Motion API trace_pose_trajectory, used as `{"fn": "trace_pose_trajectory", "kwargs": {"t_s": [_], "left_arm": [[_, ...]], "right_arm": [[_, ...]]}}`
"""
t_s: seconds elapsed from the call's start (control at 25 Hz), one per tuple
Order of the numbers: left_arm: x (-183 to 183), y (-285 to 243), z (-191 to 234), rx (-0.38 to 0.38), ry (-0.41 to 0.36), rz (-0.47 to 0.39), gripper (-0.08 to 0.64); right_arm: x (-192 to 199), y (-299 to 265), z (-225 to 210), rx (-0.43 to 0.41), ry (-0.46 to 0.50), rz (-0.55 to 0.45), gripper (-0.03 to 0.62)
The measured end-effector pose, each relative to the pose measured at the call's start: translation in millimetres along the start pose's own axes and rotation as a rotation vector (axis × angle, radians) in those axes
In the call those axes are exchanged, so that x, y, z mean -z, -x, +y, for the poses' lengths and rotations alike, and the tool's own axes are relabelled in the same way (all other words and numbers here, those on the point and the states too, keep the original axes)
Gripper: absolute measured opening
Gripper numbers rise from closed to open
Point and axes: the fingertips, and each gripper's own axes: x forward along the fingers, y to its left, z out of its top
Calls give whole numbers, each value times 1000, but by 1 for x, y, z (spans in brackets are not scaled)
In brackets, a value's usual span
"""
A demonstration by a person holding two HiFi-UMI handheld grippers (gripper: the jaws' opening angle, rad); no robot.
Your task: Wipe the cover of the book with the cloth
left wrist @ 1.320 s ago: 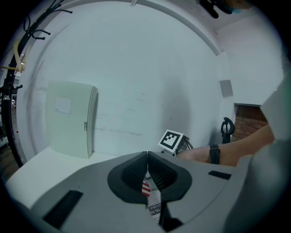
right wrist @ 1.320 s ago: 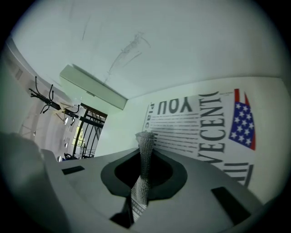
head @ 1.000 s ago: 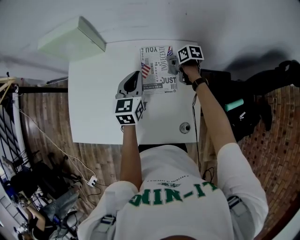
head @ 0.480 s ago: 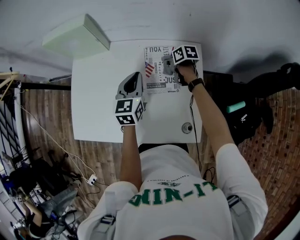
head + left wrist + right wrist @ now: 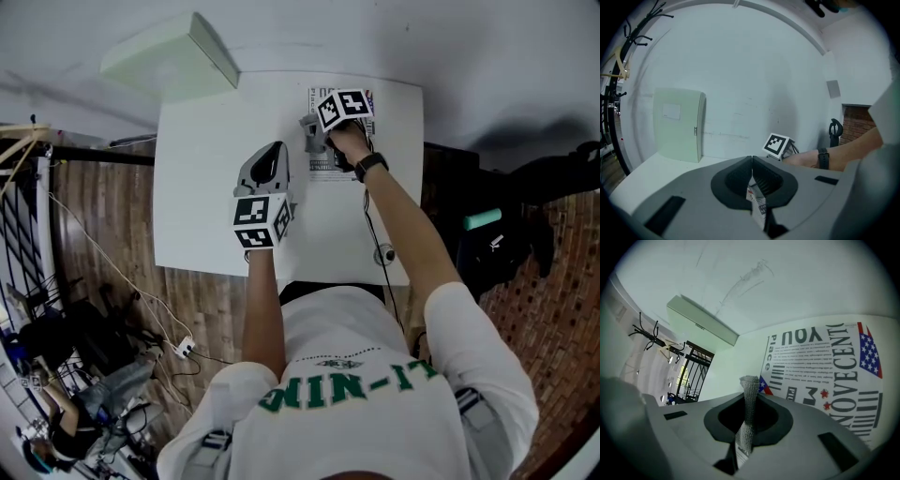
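I see a white table (image 5: 202, 187) from above. The person's white shirt (image 5: 366, 412) fills the bottom of the head view. A pale green flat box (image 5: 169, 58) lies at the table's far left corner.

The book (image 5: 820, 376) lies flat near the table's far edge, right of centre. Its white cover carries bold black lettering and a small striped flag.

The left gripper (image 5: 752, 158) is over bare table just left of the book and points toward the far edge. Its 2 jaws are closed, with the tips touching. A thin strip of print shows in the slit behind the tips, and I cannot tell whether it is pinched there or only seen through the gap.

The right gripper (image 5: 750, 397) is over the book's left part. Its 2 jaws are clamped on a grey knitted cloth (image 5: 746, 427), which stands up past the tips. I cannot tell whether the cloth touches the cover.

A dark wristwatch (image 5: 371, 166) sits on the right arm just behind that gripper.
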Motion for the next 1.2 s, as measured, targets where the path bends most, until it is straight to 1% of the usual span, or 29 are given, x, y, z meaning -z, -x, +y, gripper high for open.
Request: {"fn": "trace_pose_trajectory", "kwargs": {"t_s": [0.12, 0.36, 0.48, 0.6, 0.68, 0.76, 0.84, 0.92, 0.96, 1.04, 1.12, 1.2], "left_arm": [[2, -7, -1, 13, 11, 4, 15], [1, -26, -25, 74, 5, 4, 15], [2, -34, -38, 102, 2, 8, 15], [3, -38, -48, 122, -3, 13, 15], [4, -37, -50, 124, -9, 17, 15], [3, -36, -46, 117, -12, 18, 15], [3, -33, -37, 99, -8, 15, 15], [5, -29, -27, 76, 1, 14, 15], [6, -26, -22, 65, 7, 15, 15], [9, -22, -14, 46, 16, 18, 15], [11, -18, -7, 30, 24, 19, 15], [10, -15, -5, 23, 25, 18, 15]], "right_arm": [[0, 16, -21, 26, -19, -13, 32], [9, 80, -95, 81, -138, -84, 32], [14, 108, -124, 107, -193, -124, 32], [27, 115, -146, 160, -222, -110, 32], [38, 112, -150, 148, -268, -112, 32], [39, 114, -151, 159, -275, -144, 32], [29, 121, -146, 190, -242, -191, 32], [15, 126, -128, 186, -201, -235, 34], [8, 126, -114, 164, -181, -244, 34], [-1, 113, -79, 81, -151, -227, 34], [-2, 87, -41, -10, -127, -176, 34], [2, 57, -14, -61, -106, -116, 34]]}}
